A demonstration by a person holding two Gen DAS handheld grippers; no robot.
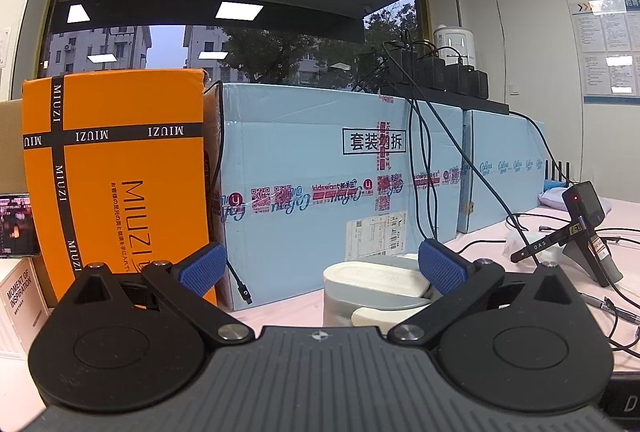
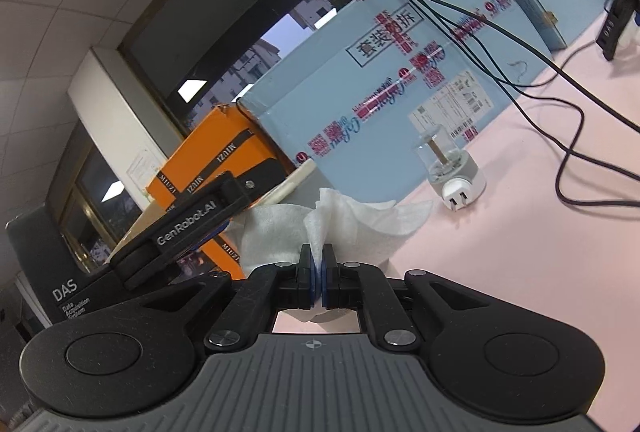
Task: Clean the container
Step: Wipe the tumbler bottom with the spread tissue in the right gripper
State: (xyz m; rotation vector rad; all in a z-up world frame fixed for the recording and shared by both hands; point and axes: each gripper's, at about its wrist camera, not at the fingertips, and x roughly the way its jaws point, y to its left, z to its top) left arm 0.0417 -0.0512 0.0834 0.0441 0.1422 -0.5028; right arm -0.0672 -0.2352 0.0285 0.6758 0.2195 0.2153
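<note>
Left gripper spread wide, holding nothing; grey-white container on pink table just past its right pad, before blue box. Orange box at left. Right gripper clenched on white tissue; small plug on table beyond.

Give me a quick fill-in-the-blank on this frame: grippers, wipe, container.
1. The right gripper is shut on a white ____.
2. The left gripper has its jaws ____.
3. The grey container stands on a ____ table.
4. The tall box at left in the left wrist view is ____.

Missing: wipe; open; pink; orange
</note>
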